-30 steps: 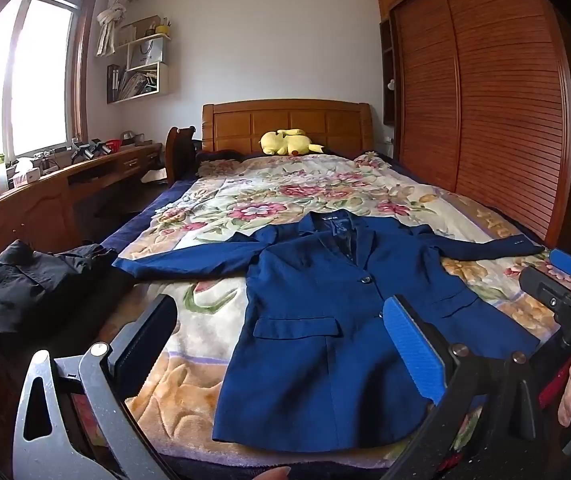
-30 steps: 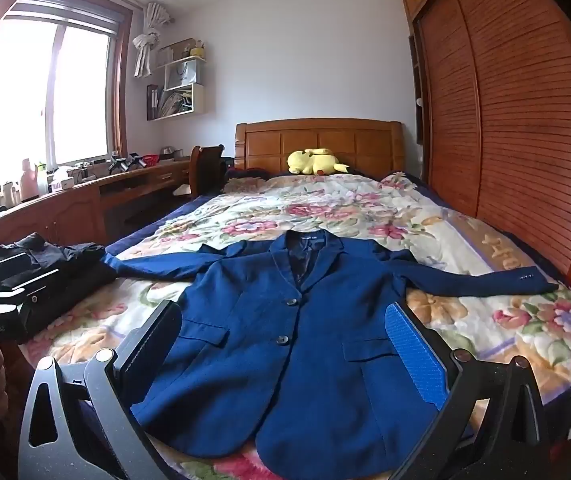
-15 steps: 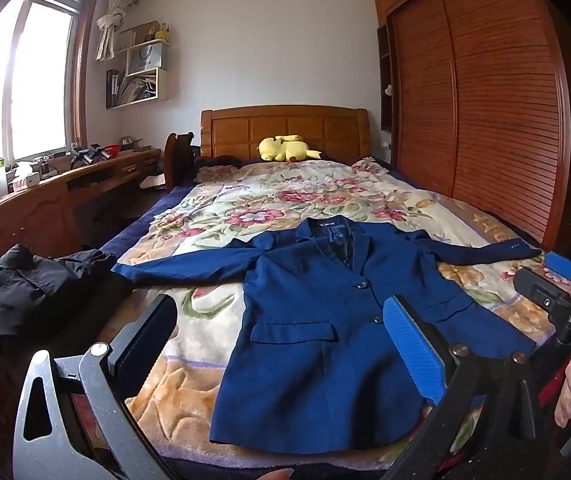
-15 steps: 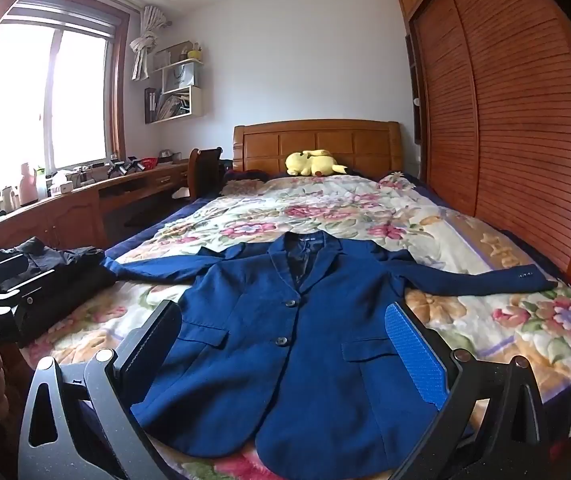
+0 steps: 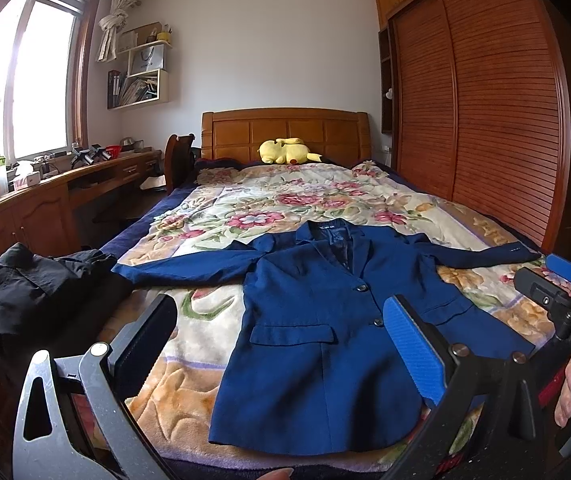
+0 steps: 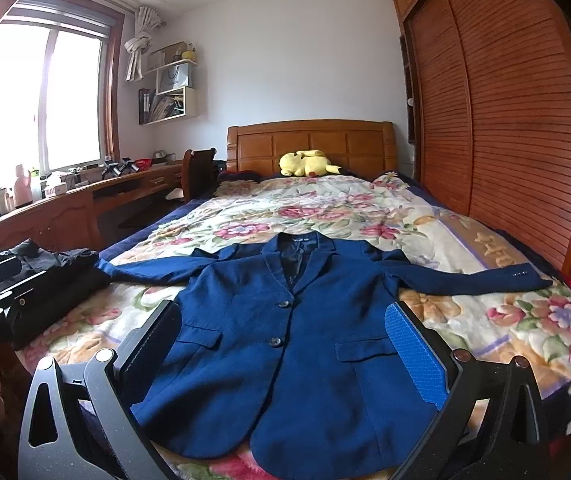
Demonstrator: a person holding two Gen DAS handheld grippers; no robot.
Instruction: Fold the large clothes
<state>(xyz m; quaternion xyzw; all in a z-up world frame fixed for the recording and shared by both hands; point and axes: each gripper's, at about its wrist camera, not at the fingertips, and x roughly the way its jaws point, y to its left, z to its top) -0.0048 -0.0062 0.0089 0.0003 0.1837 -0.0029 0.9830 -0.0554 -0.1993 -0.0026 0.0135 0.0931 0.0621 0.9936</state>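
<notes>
On the near end of the bed (image 6: 485, 240) lies a blazer (image 6: 285, 340), flat, soft but heavyish, best pinched at a cuff, with both grippers (image 5: 281, 344) (image 6: 285, 344) spread and empty.

Jacket (image 6: 305, 360): we see it flat on the bedspread (image 6: 365, 216), buttoned, sleeves spread.
Right gripper (image 6: 285, 344): we note jaws wide apart, holding nothing.
Black clothes (image 6: 49, 276): left of bed.

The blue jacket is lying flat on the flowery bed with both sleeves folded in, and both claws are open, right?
Not quite. The blue jacket lies flat on the flowery bed, but both sleeves are spread out sideways, as the right wrist view shows. Both claws are open.
</notes>
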